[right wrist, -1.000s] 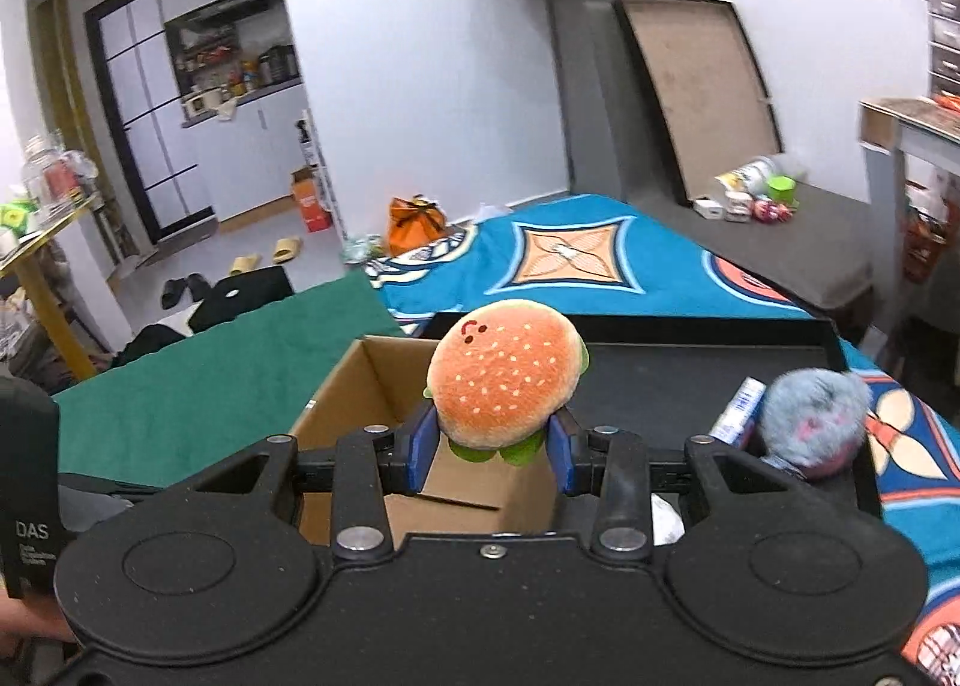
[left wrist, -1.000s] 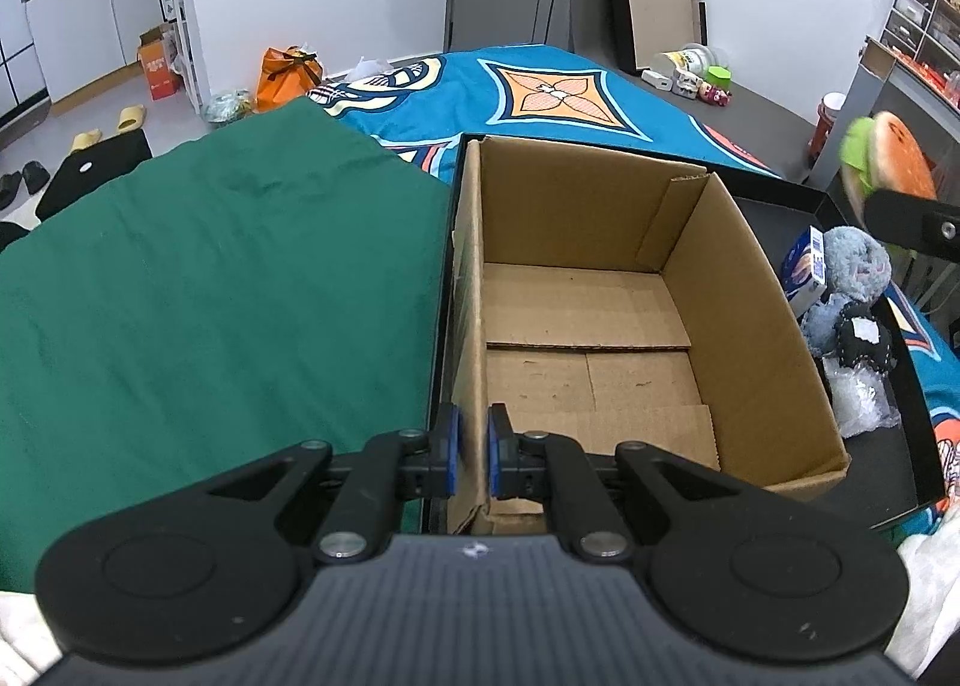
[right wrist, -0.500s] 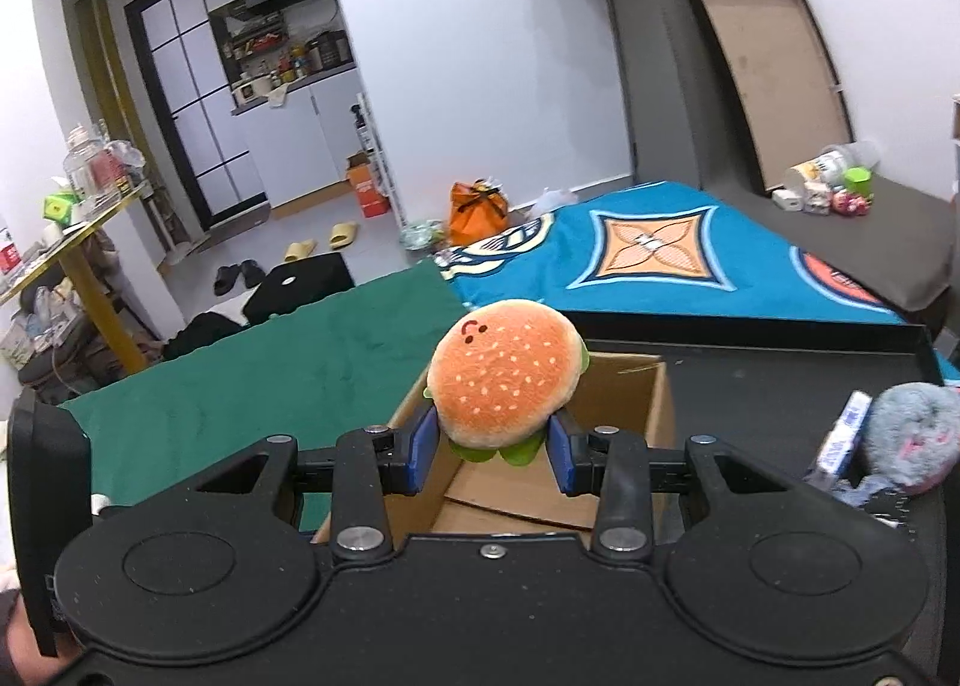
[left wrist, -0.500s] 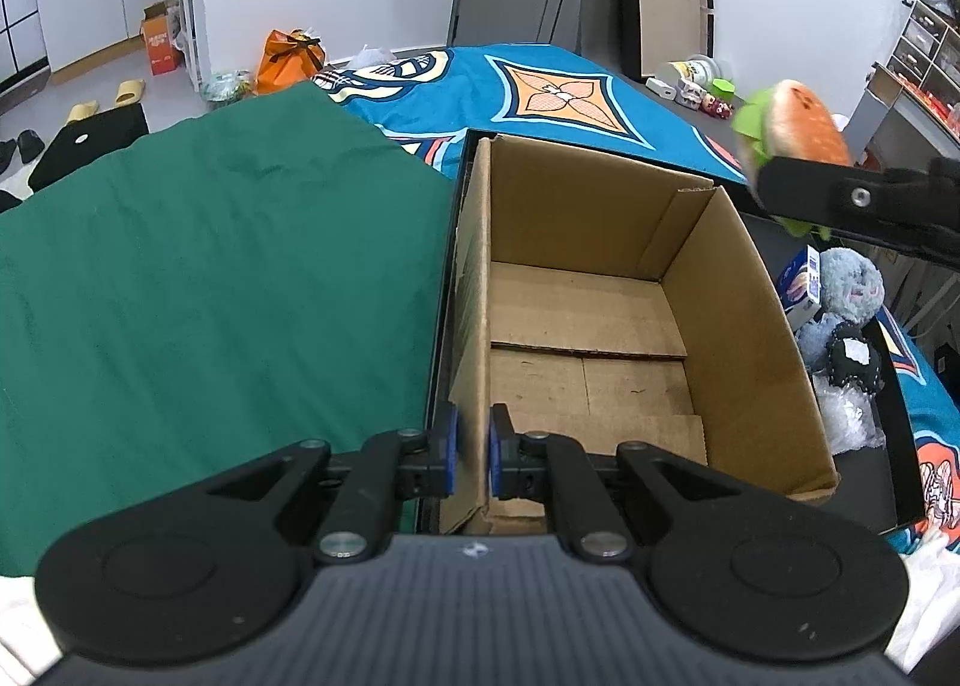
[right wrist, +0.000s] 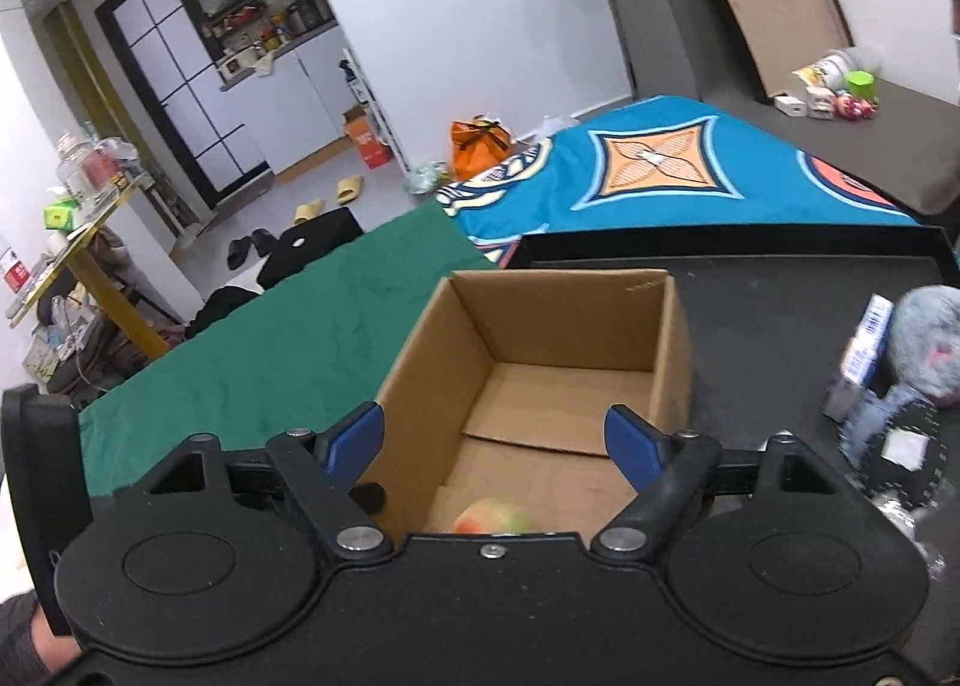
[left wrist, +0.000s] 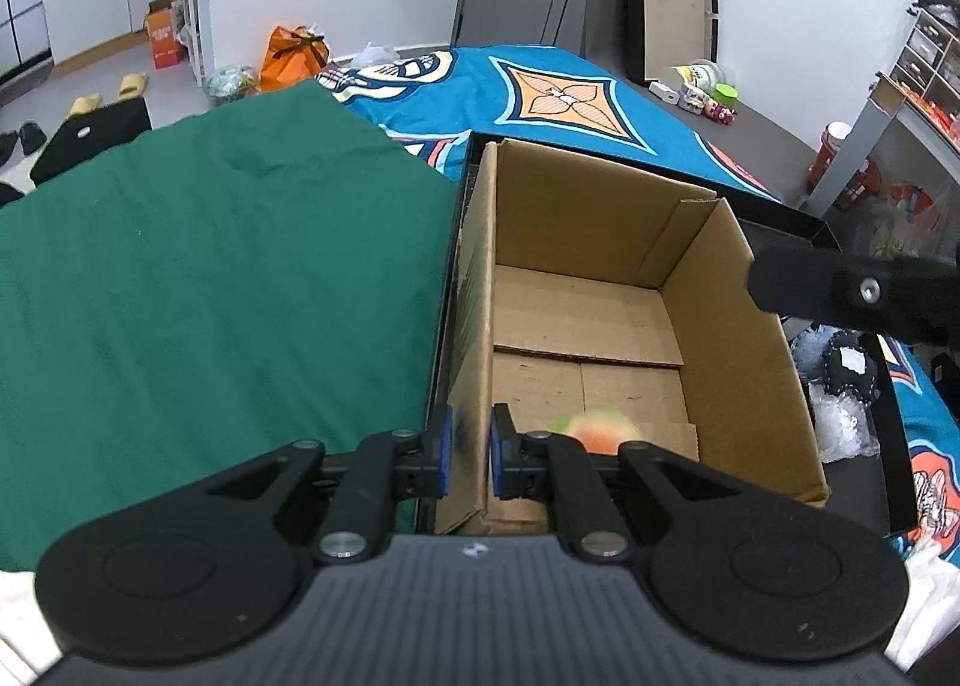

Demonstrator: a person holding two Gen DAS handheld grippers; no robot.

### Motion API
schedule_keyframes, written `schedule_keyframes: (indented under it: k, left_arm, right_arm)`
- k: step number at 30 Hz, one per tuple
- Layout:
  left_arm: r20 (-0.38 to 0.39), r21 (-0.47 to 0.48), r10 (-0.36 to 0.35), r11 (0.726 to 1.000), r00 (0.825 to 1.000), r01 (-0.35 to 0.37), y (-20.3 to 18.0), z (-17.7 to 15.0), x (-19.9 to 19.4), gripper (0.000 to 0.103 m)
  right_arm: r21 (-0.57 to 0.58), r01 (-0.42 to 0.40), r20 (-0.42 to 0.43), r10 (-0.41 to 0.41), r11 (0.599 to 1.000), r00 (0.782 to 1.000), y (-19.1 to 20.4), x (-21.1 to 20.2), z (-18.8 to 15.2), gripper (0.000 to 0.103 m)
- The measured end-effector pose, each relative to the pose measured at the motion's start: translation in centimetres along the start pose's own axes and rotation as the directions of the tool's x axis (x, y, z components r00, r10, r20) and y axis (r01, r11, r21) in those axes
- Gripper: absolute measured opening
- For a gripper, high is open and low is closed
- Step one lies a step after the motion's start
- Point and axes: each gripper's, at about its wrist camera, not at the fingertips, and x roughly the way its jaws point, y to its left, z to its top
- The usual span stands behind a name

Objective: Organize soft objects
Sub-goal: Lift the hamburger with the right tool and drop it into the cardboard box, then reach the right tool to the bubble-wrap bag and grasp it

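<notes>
An open cardboard box (left wrist: 588, 218) stands in a black tray. My left gripper (left wrist: 470, 449) is shut on the box's left wall near its front corner. Above the box's open top my right gripper (right wrist: 495, 437) hangs with its jaws opening and nothing between them. In the left wrist view one of its black fingers (left wrist: 858, 296) reaches in over the right wall. The burger plush (right wrist: 492, 515) is a blurred orange and green shape low inside the box (right wrist: 564, 326), near the front; the burger plush (left wrist: 600, 425) shows just past my left gripper.
Right of the box, the black tray (right wrist: 750, 290) holds a grey fluffy plush (right wrist: 924, 338), a black plush with a white tag (left wrist: 852, 368), a small blue and white carton (right wrist: 864, 350) and crumpled plastic. A green cloth (left wrist: 210, 266) lies left, a blue patterned blanket (left wrist: 570, 92) beyond.
My right gripper came over the box and opened its jaws. The burger plush left them and dropped into the box. My left gripper kept its hold on the box wall.
</notes>
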Motion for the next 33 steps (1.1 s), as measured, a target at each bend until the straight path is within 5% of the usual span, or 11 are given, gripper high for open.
schedule_keyframes:
  k: [6,13,22,33]
  left_arm:
    - [0.001,0.035,0.023,0.999,1.0,-0.023,-1.0,0.2,-0.1,0.014]
    - [0.005,0.076,0.068,0.995,0.998,-0.068,-2.0,0.3,-0.2,0.052]
    - [0.002,0.122,0.12,0.985,0.993,-0.119,-3.8,0.6,0.0,0.072]
    - [-0.021,0.162,0.182,0.971,0.983,-0.176,-5.9,1.0,1.5,0.077]
  right_arm:
    - [0.027,0.058,0.005,-0.058,0.998,0.998,-2.0,-1.4,-1.0,0.08]
    - [0.076,0.112,0.008,-0.113,0.991,0.994,-4.3,-2.5,-1.6,0.085]
    - [0.121,0.176,0.005,-0.178,0.977,0.984,-7.8,-3.2,-2.5,0.091]
    - [0.174,0.224,-0.002,-0.227,0.959,0.974,-11.9,-3.5,-3.3,0.093]
